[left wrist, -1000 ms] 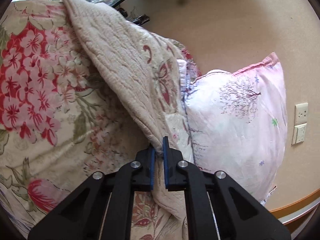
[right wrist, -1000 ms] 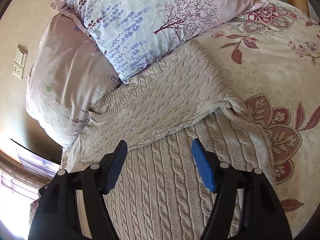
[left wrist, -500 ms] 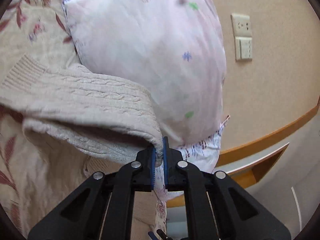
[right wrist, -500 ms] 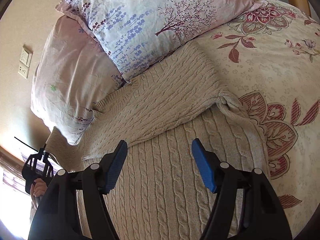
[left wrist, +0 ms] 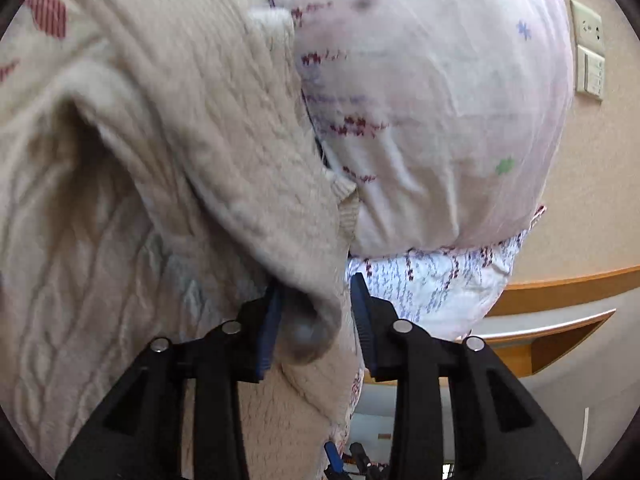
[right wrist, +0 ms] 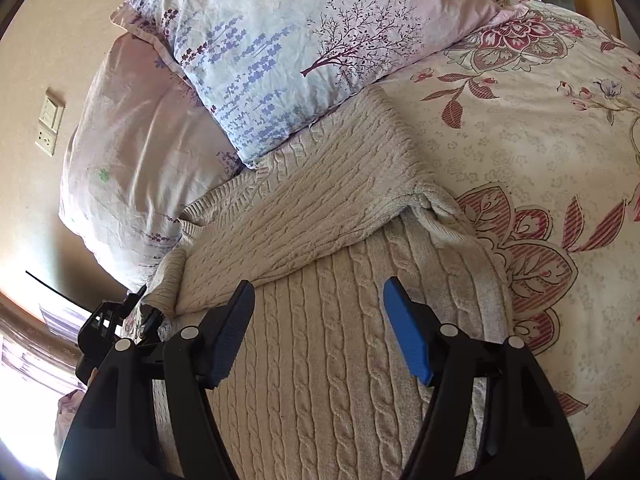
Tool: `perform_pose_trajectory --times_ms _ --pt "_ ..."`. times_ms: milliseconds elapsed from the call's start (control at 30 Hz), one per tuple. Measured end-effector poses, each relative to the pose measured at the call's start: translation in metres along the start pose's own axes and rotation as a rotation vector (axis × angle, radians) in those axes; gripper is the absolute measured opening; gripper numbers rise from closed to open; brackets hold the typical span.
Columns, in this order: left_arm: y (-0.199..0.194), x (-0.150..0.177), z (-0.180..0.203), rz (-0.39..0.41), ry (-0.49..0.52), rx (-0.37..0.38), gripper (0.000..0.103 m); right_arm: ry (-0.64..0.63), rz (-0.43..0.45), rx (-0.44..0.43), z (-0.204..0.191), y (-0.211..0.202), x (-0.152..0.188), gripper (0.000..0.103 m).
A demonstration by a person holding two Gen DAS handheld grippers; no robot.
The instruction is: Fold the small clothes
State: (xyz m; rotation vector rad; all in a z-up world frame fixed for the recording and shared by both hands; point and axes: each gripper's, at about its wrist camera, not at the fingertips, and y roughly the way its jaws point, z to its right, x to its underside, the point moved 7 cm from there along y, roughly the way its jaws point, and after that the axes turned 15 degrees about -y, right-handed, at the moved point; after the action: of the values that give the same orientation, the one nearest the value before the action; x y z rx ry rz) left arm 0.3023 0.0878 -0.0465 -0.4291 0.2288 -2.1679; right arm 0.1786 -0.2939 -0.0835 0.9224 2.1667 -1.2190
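A beige cable-knit sweater lies on the floral bedcover, its upper part folded across the body just below the pillows. In the left wrist view a thick folded edge of the sweater hangs down between the jaws of my left gripper. Those jaws are opening: the knit rests by the left pad and a gap shows at the right pad. The left gripper also shows at the sweater's left corner in the right wrist view. My right gripper hovers open over the sweater's body, holding nothing.
A pink pillow presses against the sweater's far edge, and a lavender-print pillow lies on top of it. Behind them is a beige wall with a socket and switch. A wooden ledge runs beside the bed.
My left gripper has carried the sweater's edge sideways to the pink pillow and its jaws have parted. It has come into the right wrist view. The right gripper stayed put.
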Motion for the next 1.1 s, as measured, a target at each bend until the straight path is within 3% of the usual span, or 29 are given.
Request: perform_pose_trajectory --times_ms 200,267,300,333,400,600,667,767,867,933,1033,1100 --pt "-0.036 -0.041 -0.001 0.169 -0.116 0.017 0.036 -0.009 0.000 -0.008 0.000 0.000 -0.001 0.068" --pt "-0.041 -0.049 0.003 0.223 -0.133 0.021 0.025 -0.012 0.004 -0.009 0.001 -0.001 -0.002 0.068" --pt "-0.041 -0.051 0.006 0.232 -0.114 0.019 0.013 -0.014 0.005 -0.009 0.002 -0.002 -0.002 0.068" --pt "-0.037 -0.049 0.015 0.232 -0.068 0.008 0.007 -0.016 0.007 -0.010 0.002 -0.003 -0.002 0.068" --pt "-0.023 -0.036 0.040 0.218 0.045 0.001 0.007 -0.018 0.014 -0.007 0.004 -0.006 -0.003 0.068" --pt "0.050 0.060 0.105 0.002 0.403 0.007 0.007 -0.027 0.050 0.014 0.012 -0.015 -0.009 0.068" --pt "0.081 0.101 0.109 -0.088 0.527 -0.040 0.007 -0.031 0.050 0.021 0.015 -0.015 -0.009 0.068" --pt "0.120 0.153 0.078 -0.229 0.693 -0.178 0.007 -0.032 0.044 0.036 0.019 -0.012 -0.012 0.068" --pt "0.144 0.184 0.027 -0.421 0.712 -0.309 0.017 -0.035 0.050 0.041 0.020 -0.012 -0.018 0.068" --pt "0.150 0.192 0.006 -0.510 0.678 -0.362 0.033 -0.026 0.063 0.026 0.019 -0.014 -0.025 0.068" --pt "0.128 0.189 0.006 -0.514 0.725 -0.332 0.039 -0.020 0.073 -0.009 0.015 -0.014 -0.037 0.066" --pt "0.098 0.174 0.012 -0.480 0.764 -0.318 0.041 -0.018 0.062 -0.036 0.012 -0.008 -0.044 0.055"
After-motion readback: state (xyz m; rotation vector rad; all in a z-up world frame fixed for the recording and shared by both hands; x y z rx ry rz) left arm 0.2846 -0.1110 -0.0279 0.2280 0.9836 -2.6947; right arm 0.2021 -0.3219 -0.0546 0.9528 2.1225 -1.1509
